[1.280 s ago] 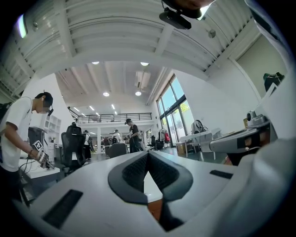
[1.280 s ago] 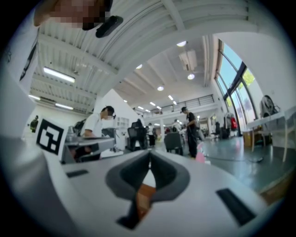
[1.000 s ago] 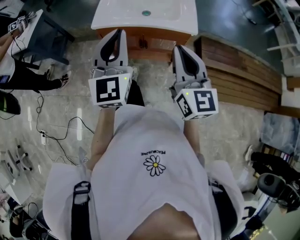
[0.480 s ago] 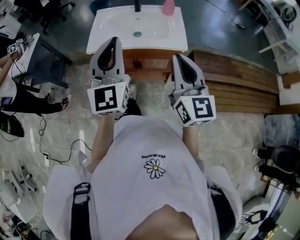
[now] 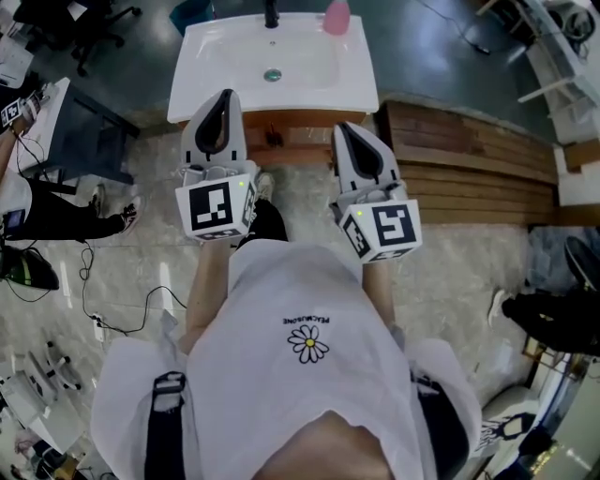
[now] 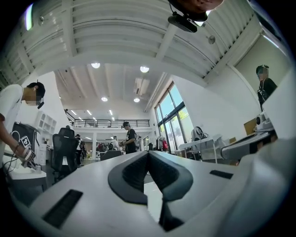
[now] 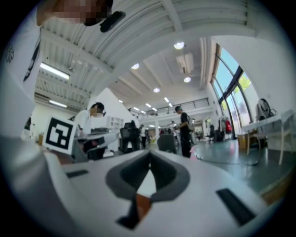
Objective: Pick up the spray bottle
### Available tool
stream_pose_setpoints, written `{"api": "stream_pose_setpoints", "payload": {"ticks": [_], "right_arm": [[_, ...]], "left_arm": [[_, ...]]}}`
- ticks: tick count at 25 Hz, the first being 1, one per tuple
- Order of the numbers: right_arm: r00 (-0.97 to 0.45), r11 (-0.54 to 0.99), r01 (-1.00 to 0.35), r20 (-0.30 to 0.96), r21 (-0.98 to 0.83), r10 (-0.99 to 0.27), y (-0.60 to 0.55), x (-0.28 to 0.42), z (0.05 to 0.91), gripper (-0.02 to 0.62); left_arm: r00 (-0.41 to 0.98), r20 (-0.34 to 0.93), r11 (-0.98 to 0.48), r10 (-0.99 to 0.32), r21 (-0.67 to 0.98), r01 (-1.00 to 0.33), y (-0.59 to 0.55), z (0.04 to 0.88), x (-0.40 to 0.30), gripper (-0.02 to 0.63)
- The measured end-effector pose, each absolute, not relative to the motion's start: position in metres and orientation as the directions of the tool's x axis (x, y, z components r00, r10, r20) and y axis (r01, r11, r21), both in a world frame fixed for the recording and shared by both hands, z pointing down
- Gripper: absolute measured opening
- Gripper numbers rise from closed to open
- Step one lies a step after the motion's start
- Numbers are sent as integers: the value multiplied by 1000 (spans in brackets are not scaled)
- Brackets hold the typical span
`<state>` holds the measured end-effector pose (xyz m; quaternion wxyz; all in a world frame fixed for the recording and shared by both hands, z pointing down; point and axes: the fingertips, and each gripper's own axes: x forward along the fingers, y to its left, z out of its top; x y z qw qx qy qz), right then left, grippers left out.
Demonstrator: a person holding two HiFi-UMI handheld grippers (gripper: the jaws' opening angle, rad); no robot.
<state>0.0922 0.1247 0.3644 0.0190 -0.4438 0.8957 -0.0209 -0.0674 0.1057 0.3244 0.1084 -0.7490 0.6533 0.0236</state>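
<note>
Fingers (image 6: 132,175) of my left gripper (image 5: 225,96) are clenched on nothing, near the sink's (image 5: 216,75) front edge; the pink spray bottle (image 5: 336,16) stands at its far edge, right of the tap (image 5: 272,13); my right gripper (image 5: 346,127) is pinched shut too, empty.

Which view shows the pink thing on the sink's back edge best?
Head view: the pink thing stands on the sink rim beside the faucet, cropped by the frame's top. Right gripper view shows only a pink speck that may be it; left gripper view shows none.
</note>
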Motion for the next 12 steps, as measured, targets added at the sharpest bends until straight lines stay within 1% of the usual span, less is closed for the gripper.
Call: {"api": "stream_pose_setpoints", "payload": {"ticks": [6,12], "right_arm": [[-579,577,-813,7,-74,-815,86,82,374,29],[-561,558,-828,43,-61,-827,39,52,380,29]], "left_arm": [[167,-177,-146,-970,-125,-981,68,333,-81,18],[191,-182,-176,-965,-97,-980,12,338,-110,18]]}}
